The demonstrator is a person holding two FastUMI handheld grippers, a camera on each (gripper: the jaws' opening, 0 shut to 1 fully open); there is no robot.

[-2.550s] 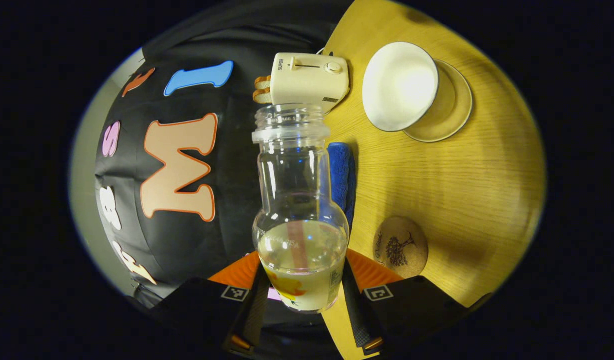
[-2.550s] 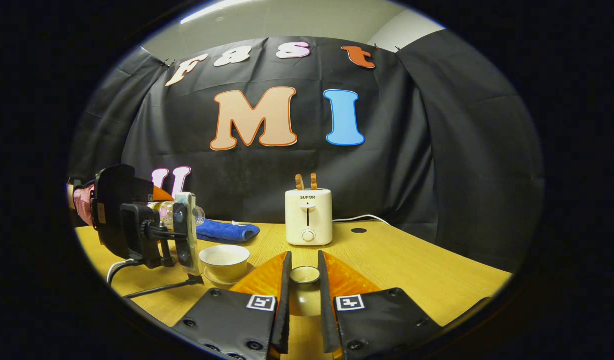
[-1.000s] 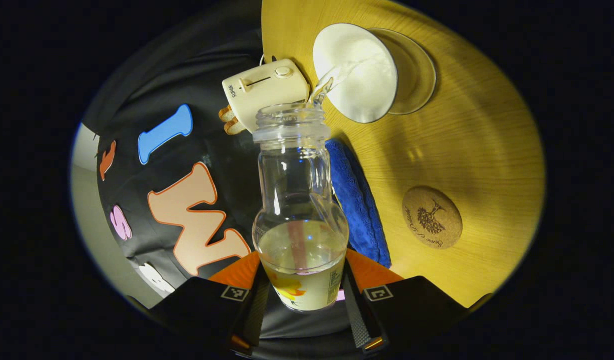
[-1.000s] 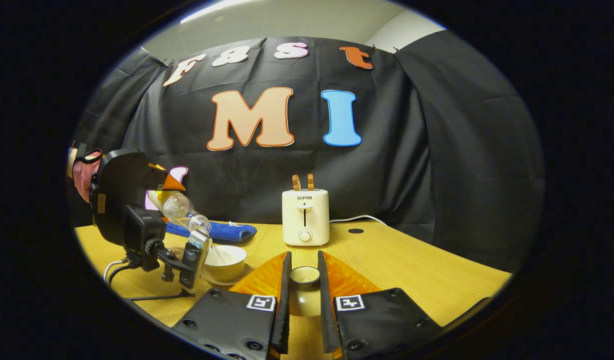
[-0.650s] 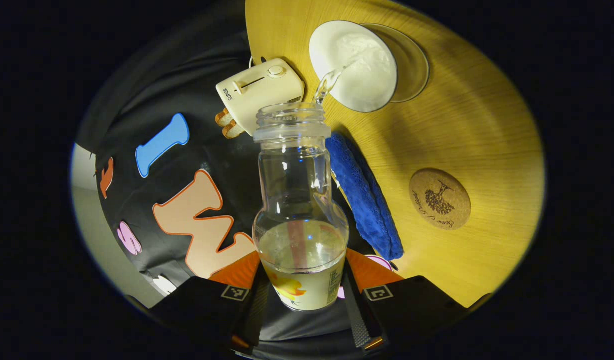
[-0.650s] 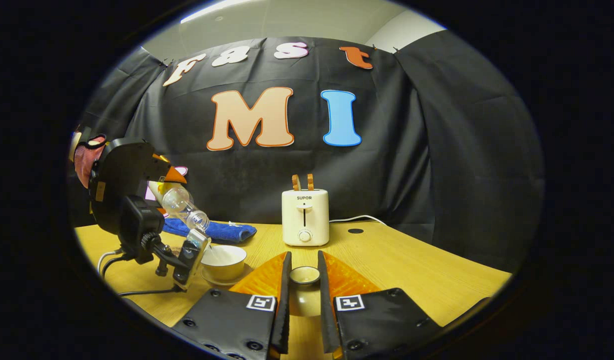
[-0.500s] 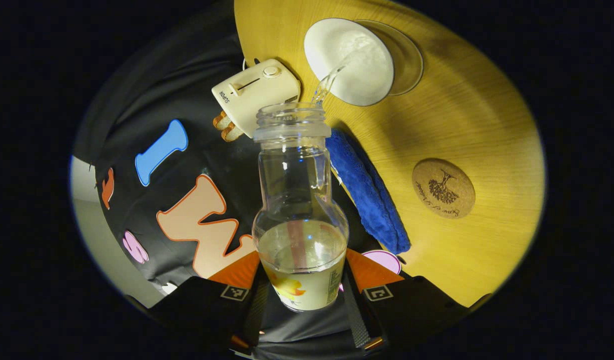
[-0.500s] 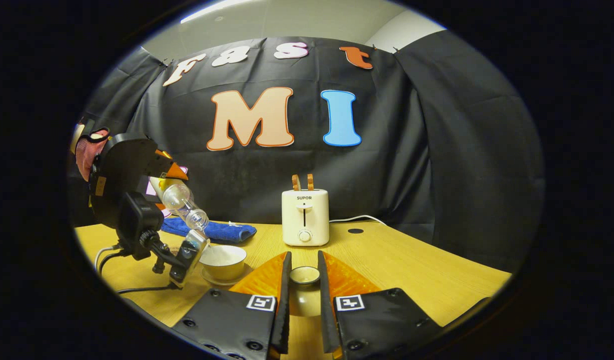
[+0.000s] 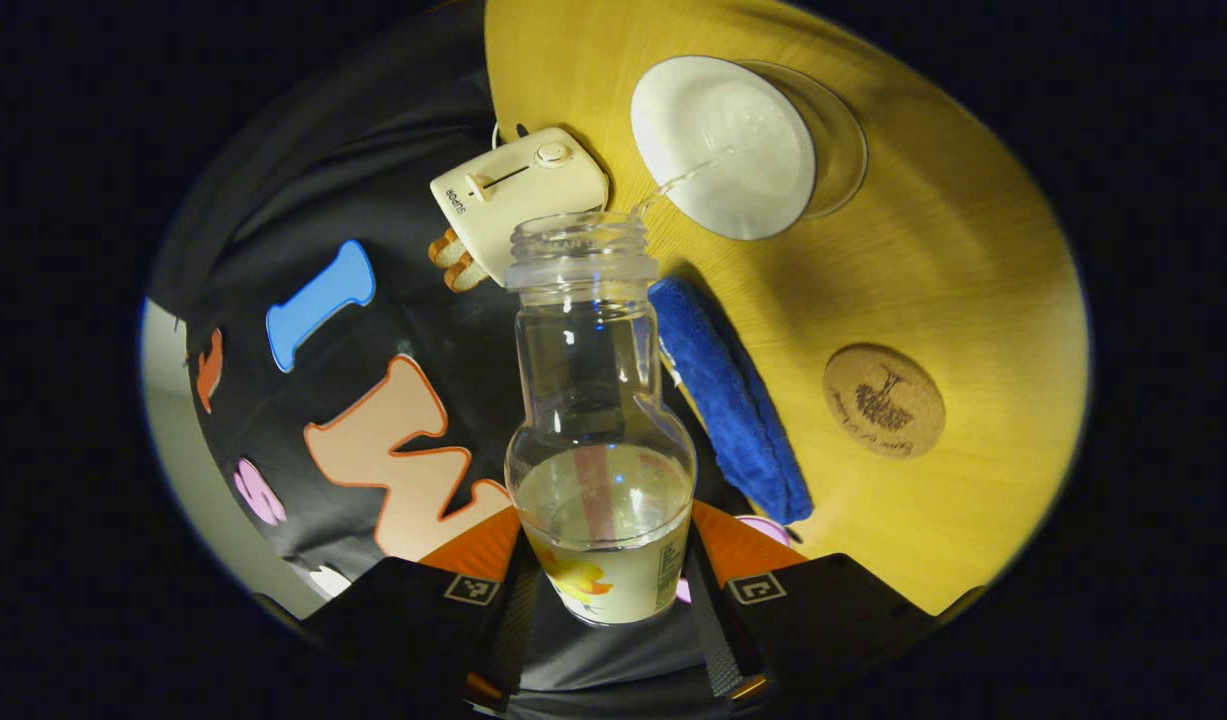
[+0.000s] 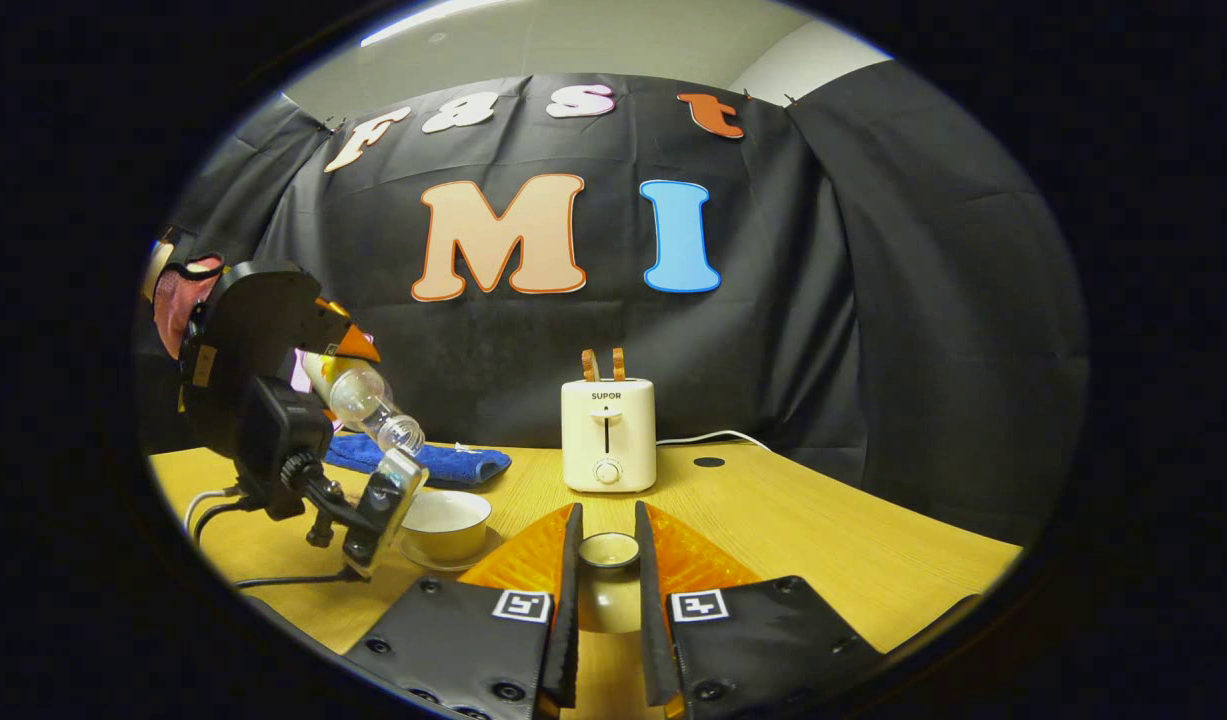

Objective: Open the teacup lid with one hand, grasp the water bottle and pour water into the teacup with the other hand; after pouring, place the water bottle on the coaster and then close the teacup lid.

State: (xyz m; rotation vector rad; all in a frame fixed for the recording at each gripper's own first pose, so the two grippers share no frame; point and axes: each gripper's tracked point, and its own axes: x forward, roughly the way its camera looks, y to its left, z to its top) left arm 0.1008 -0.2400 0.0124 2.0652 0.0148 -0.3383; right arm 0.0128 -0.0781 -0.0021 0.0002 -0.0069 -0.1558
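While left gripper (image 9: 603, 590) clamps tilted water bottle (image 9: 598, 400), a thin stream reaches the teacup (image 9: 723, 145) | cork coaster (image 9: 883, 400) lies right | right gripper (image 10: 603, 575) grips teacup lid (image 10: 609, 550).

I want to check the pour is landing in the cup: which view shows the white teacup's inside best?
The left gripper view: it looks into the white teacup, the stream meeting it. The right gripper view shows the cup side-on.

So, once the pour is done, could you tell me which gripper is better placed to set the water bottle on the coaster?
Left. The left gripper is shut on the water bottle, beside the coaster; the right gripper holds the teacup lid.
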